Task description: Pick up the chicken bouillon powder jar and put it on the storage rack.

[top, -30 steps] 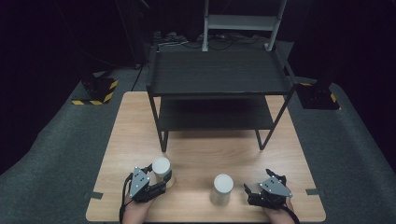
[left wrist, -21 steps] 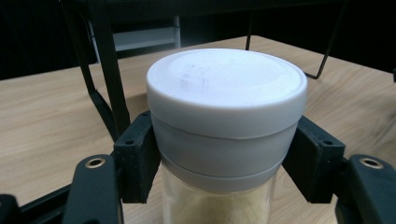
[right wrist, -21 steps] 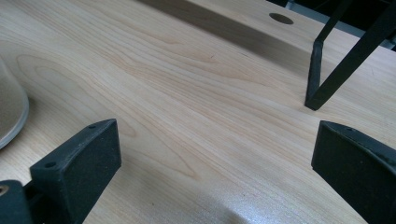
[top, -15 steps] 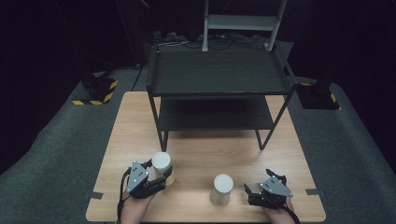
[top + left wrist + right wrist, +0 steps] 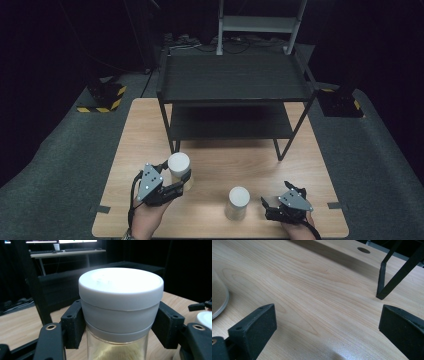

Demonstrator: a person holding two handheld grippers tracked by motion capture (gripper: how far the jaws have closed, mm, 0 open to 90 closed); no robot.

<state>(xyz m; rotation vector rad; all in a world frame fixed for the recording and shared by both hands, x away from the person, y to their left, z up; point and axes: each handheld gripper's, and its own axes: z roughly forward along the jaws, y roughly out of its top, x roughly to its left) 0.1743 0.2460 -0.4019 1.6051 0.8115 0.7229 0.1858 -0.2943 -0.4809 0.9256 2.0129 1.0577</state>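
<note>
A clear jar with a white lid holds pale powder. My left gripper is shut on it just under the lid, and the jar hangs a little above the wooden table. A second white-lidded jar stands on the table near the front, its base showing at the left edge of the right gripper view. My right gripper rests low on the table to the right of that jar, open, with only bare wood between its fingers.
A black two-tier shelf rack stands at the back half of the table, one leg in the right gripper view. Dark carpet surrounds the table. Hazard-striped bases sit on the floor at left and right.
My left gripper has lifted the jar off the table and carried it slightly forward. The right gripper and the second jar have stayed in place.
</note>
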